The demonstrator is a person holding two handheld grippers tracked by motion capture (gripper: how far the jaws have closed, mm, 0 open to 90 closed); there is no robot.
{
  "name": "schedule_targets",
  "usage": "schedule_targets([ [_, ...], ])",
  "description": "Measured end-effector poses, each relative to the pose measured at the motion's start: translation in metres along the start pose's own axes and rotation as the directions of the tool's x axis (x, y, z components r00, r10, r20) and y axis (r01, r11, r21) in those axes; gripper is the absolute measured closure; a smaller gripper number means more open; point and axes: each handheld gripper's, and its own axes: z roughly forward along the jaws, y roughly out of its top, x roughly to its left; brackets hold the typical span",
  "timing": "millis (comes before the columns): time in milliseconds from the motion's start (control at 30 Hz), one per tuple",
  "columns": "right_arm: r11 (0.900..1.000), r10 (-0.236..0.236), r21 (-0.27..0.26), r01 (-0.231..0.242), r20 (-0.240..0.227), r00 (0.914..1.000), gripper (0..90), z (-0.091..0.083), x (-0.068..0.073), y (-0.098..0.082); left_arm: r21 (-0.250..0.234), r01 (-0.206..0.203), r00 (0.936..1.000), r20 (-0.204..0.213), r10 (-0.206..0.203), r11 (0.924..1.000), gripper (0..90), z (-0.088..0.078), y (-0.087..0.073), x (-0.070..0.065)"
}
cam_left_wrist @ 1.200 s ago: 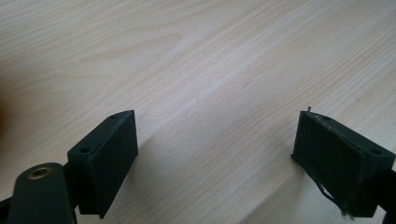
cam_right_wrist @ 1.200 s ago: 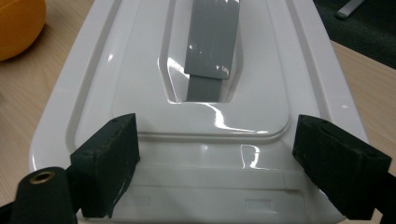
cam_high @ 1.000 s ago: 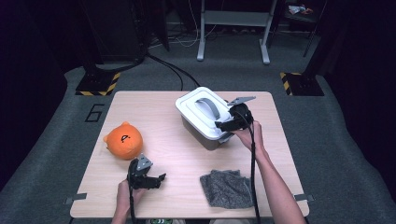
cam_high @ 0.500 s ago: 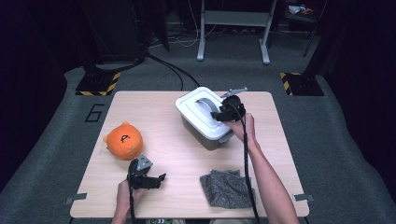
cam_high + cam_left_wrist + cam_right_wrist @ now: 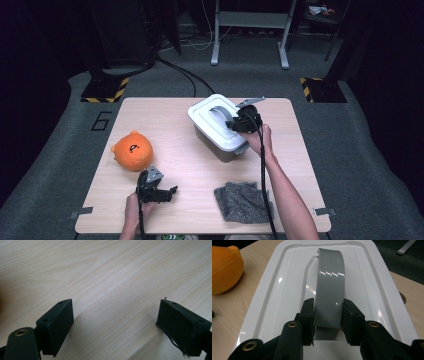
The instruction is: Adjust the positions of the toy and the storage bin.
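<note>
Right gripper view: your right gripper (image 5: 327, 315) has just been closing, its jaws now pinching the grey handle (image 5: 329, 287) at lower centre of the frame; be lifting the white lid (image 5: 274, 300) straight. Left gripper (image 5: 115, 325) is idling wide.

You have one surface (image 5: 190, 165) in front of you, a single light wooden top. On it sits one white box (image 5: 220, 135) with one white lid (image 5: 287, 290), and that lid carries one grey handle (image 5: 329, 290). There is one orange plush toy (image 5: 131, 150) and one grey cloth (image 5: 242, 201). You hold two grippers, one per hand: the left gripper (image 5: 115, 322) and the right gripper (image 5: 327, 317). Each has two black fingers (image 5: 57, 325), so four fingers in all. One cable (image 5: 263, 170) trails from each, two in total. Two forearms reach in from your side.
</note>
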Motion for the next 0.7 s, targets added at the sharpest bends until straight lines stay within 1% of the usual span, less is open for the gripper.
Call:
schedule_targets([
  [133,1.000,-0.006,0.000,0.006,-0.007,1.0000,65.1,-0.004,0.005,-0.004,0.000,0.000,1.0000,0.001,0.000,1.0000,13.2,0.000,0.000,0.000],
  [300,1.000,0.009,0.001,-0.009,-0.015,0.9998,65.4,-0.010,0.011,-0.009,0.000,-0.001,1.0000,0.001,0.001,1.0000,13.2,0.000,0.000,0.000],
  [333,1.000,0.019,0.005,-0.019,-0.012,0.9998,65.4,-0.011,0.013,-0.010,-0.001,0.003,1.0000,0.001,-0.003,1.0000,13.2,0.000,0.000,0.000],
  [367,1.000,0.017,0.009,-0.017,-0.008,0.9998,65.4,-0.012,0.015,-0.011,0.000,-0.003,1.0000,-0.002,0.003,1.0000,13.2,0.000,0.000,0.000],
  [400,1.000,0.018,0.011,-0.018,-0.005,0.9998,65.5,-0.014,0.018,-0.012,-0.001,0.003,1.0000,0.001,-0.003,1.0000,13.2,0.000,0.000,0.000],
  [433,1.000,0.018,0.011,-0.018,-0.005,0.9998,65.5,-0.014,0.018,-0.012,0.000,0.001,1.0000,0.000,-0.001,1.0000,13.2,0.000,0.000,0.000],
  [467,1.000,0.020,0.016,-0.020,0.001,0.9998,65.7,-0.016,0.022,-0.013,0.000,-0.003,1.0000,0.000,0.003,1.0000,13.2,0.000,0.000,0.000],
  [567,1.000,0.012,0.014,-0.012,0.004,0.9999,65.8,-0.017,0.026,-0.014,-0.001,0.002,1.0000,0.000,-0.002,1.0000,13.2,0.000,0.000,0.000],
  [600,1.000,0.020,0.009,-0.020,0.004,0.9998,66.0,-0.018,0.030,-0.015,0.000,-0.002,1.0000,-0.001,0.002,1.0000,13.2,0.000,0.000,0.000],
  [700,1.000,0.022,0.013,-0.022,0.017,0.9996,66.0,-0.019,0.034,-0.015,0.000,0.001,1.0000,0.000,-0.001,1.0000,13.2,0.000,0.000,0.000],
])
